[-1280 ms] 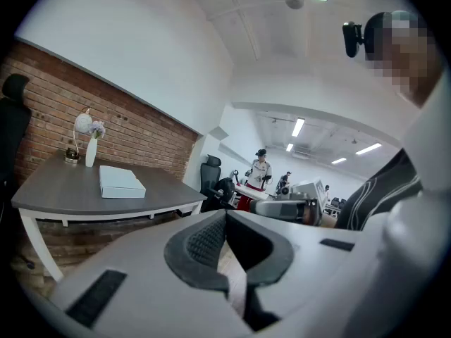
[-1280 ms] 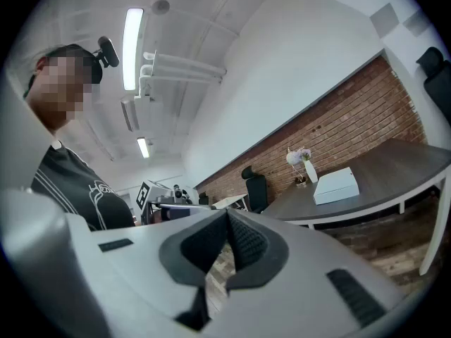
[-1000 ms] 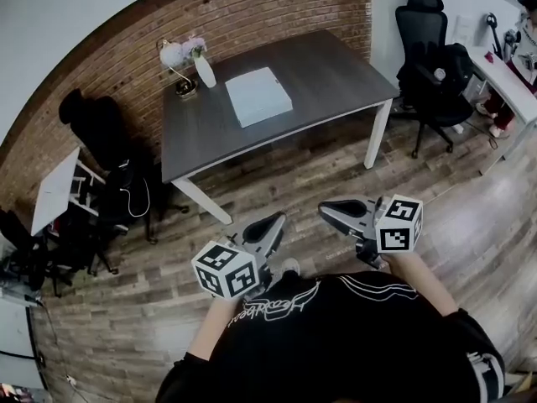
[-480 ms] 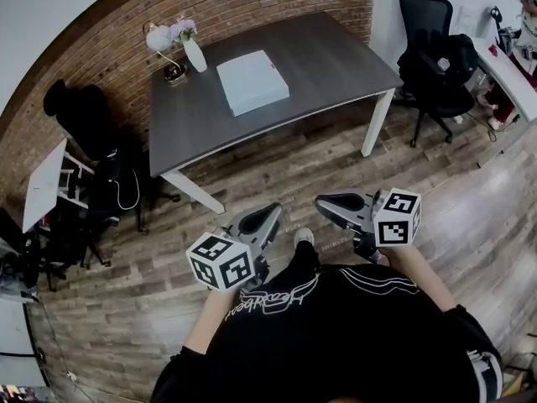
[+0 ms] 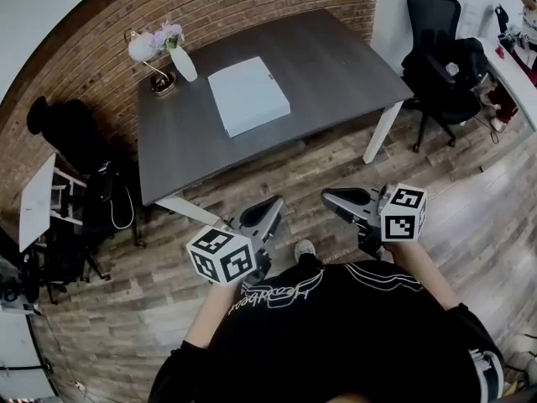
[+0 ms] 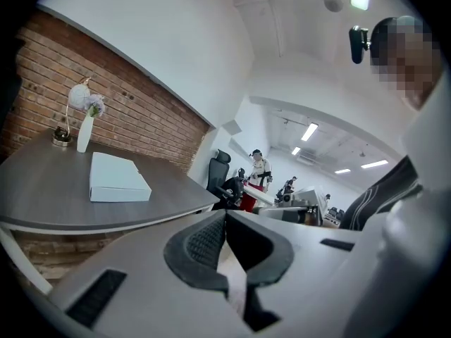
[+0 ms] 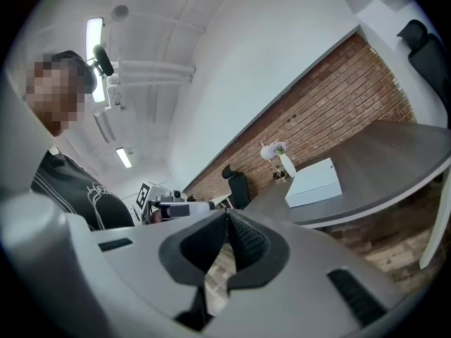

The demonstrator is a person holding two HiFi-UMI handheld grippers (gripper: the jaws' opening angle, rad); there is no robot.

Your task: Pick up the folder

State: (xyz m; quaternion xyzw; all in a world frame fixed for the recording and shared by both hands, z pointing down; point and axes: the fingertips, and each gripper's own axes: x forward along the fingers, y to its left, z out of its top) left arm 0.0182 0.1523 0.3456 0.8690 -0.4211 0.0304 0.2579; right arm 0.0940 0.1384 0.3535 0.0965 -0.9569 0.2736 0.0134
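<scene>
On grey desk [image 5: 336, 65] lies white folder [image 5: 248, 96]; L tongs [image 5: 273, 202] & R tongs [image 5: 329, 196] both clenched, well apart from it.

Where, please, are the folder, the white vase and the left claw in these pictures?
folder [image 5: 248, 96], head view, centre of cover
white vase [image 5: 184, 65], head view, its body
left claw [image 5: 275, 201], head view, its shut tips

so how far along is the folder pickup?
Done: nothing visible yet. The folder lies flat on the table near the vase. In hand: left tongs and right tongs are both shut and empty, over the floor short of the table. Left: reach it, open, grip, lift.
</scene>
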